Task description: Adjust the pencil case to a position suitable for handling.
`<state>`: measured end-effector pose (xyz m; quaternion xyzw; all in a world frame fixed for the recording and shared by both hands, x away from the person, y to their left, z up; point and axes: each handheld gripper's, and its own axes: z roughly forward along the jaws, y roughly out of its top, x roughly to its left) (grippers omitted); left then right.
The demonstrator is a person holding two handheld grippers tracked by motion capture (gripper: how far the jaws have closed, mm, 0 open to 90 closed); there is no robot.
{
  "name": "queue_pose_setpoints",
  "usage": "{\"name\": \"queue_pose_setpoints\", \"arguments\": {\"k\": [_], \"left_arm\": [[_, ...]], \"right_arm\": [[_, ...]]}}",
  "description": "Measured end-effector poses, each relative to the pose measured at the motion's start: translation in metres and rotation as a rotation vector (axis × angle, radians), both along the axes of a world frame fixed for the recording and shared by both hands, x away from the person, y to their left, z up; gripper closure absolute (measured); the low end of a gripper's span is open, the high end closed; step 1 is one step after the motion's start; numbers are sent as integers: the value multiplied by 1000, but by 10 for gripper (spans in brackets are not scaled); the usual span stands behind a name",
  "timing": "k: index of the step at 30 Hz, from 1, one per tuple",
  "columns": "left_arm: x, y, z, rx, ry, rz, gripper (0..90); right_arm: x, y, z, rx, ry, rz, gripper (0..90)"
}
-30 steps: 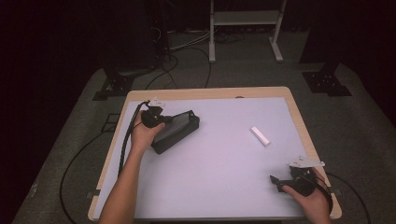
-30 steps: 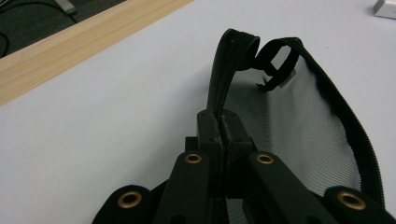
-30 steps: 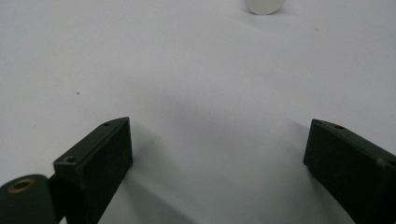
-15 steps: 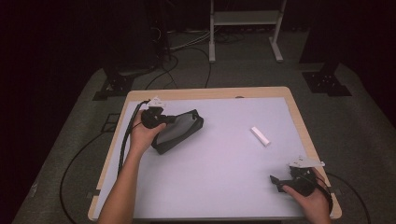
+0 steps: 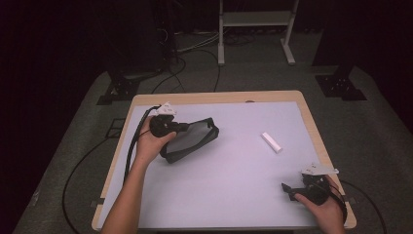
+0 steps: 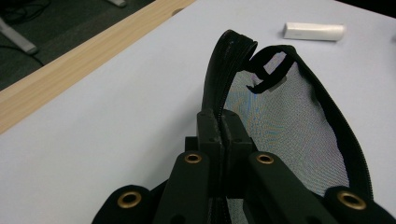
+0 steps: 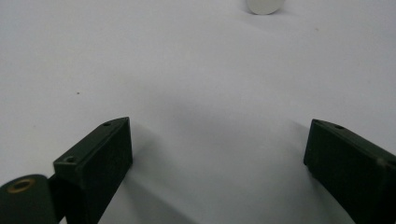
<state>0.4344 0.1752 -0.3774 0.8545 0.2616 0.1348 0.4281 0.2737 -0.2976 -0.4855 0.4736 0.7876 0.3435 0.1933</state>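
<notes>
A black mesh zip pouch (image 5: 192, 139) lies left of the table's middle, one rim raised. My left gripper (image 5: 182, 127) is shut on that rim; in the left gripper view its jaws (image 6: 223, 126) pinch the zipper edge, with the mesh wall (image 6: 289, 121) spreading to the right. A small white tube (image 5: 271, 142) lies flat to the right of the pouch, apart from it, and appears far off as the white tube (image 6: 314, 31). My right gripper (image 5: 288, 190) rests low at the front right, open (image 7: 217, 149), with bare table between its fingers and the tube's end (image 7: 265, 5) ahead.
The table has a pale top (image 5: 219, 185) and a wooden rim (image 5: 214, 97). Black cables (image 5: 131, 146) trail off its left edge. Beyond it are a dark floor, equipment stands (image 5: 122, 90) and a white frame (image 5: 253, 29).
My left hand has risen slightly with the pouch's rim, so the pouch stands more open and its far end has shifted a little right. The right hand has stayed put.
</notes>
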Motion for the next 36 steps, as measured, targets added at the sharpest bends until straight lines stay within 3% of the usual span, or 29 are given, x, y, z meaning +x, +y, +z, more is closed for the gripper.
{"name": "queue_pose_setpoints", "arguments": {"k": [16, 36], "left_arm": [[-23, -25, 7, 22, -2, -122, 885], [-50, -53, 2, 51, 22, -260, 885]], "right_arm": [[0, 0, 0, -1, -1, 1, 70], [0, 0, 0, -1, -3, 1, 70]]}}
